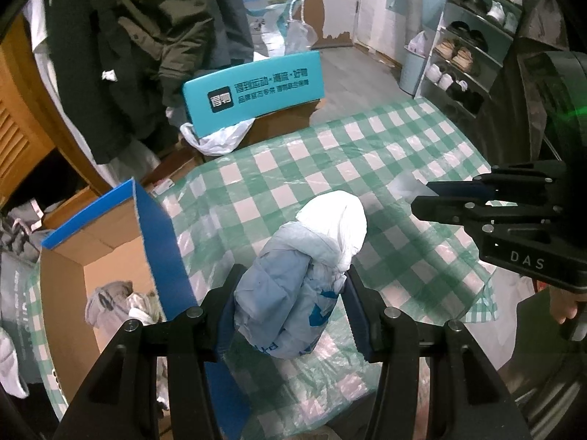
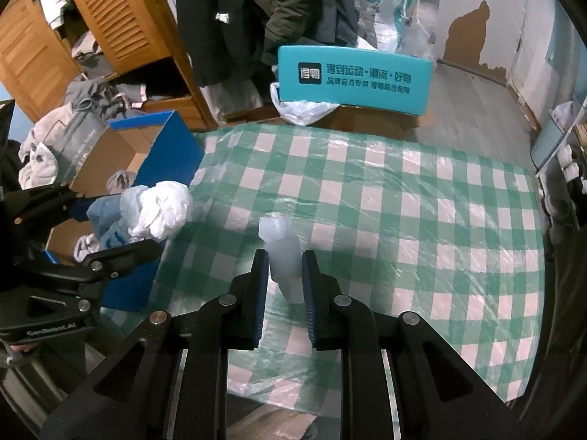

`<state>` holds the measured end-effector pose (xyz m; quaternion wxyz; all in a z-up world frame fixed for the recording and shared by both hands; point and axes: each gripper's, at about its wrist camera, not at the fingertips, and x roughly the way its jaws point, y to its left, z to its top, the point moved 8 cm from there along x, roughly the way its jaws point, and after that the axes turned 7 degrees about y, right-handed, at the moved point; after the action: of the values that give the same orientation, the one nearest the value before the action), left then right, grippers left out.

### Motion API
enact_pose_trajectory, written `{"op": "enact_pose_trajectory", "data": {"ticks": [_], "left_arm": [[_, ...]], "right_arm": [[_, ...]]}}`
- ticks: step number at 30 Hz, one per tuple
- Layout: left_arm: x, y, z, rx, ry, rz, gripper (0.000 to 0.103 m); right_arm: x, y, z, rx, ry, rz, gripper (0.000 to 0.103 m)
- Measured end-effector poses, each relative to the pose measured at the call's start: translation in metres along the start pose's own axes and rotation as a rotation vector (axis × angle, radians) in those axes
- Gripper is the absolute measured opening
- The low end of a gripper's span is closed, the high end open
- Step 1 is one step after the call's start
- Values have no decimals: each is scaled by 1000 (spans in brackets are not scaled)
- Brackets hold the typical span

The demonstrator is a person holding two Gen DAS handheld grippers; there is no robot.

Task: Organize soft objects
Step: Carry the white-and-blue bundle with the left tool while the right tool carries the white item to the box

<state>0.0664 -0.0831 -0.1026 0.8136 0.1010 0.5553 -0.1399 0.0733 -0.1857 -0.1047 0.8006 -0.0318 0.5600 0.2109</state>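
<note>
My left gripper (image 1: 291, 286) is shut on a crumpled bundle of pale blue and white plastic bags (image 1: 301, 271), held above the green checked tablecloth (image 1: 330, 154). The bundle also shows in the right wrist view (image 2: 154, 209), next to the blue cardboard box (image 2: 172, 146). My right gripper (image 2: 284, 267) is shut on a small translucent white soft piece (image 2: 282, 253) that sticks up between the blue pads. In the left wrist view the right gripper (image 1: 425, 201) is at the right, its held piece barely visible.
The open blue-sided cardboard box (image 1: 154, 242) at the table's left holds grey and white cloth (image 1: 113, 300). A teal box (image 1: 253, 91) and a white bag stand beyond the table. Dark coats hang at the back. A shoe rack (image 1: 473, 44) stands at the right.
</note>
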Motion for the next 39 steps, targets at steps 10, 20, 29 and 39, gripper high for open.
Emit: {"op": "enact_pose_trajectory", "data": {"ticks": [10,20,29,39], "left_arm": [[-12,28,-14,-52,-14,18,53],[-23,58,-28,-107,-21,44,53],[-27,86,-44,-162,-19,51,53],[-33,125,-65,-234,-24,72,53]], "right_arm": [[0,30,10,-38,-11,16,17],[3,65,24,-79,-19,35,17],[7,97,37,-111,-17,50,17],[20,139,48,-159,1,69,17]]}}
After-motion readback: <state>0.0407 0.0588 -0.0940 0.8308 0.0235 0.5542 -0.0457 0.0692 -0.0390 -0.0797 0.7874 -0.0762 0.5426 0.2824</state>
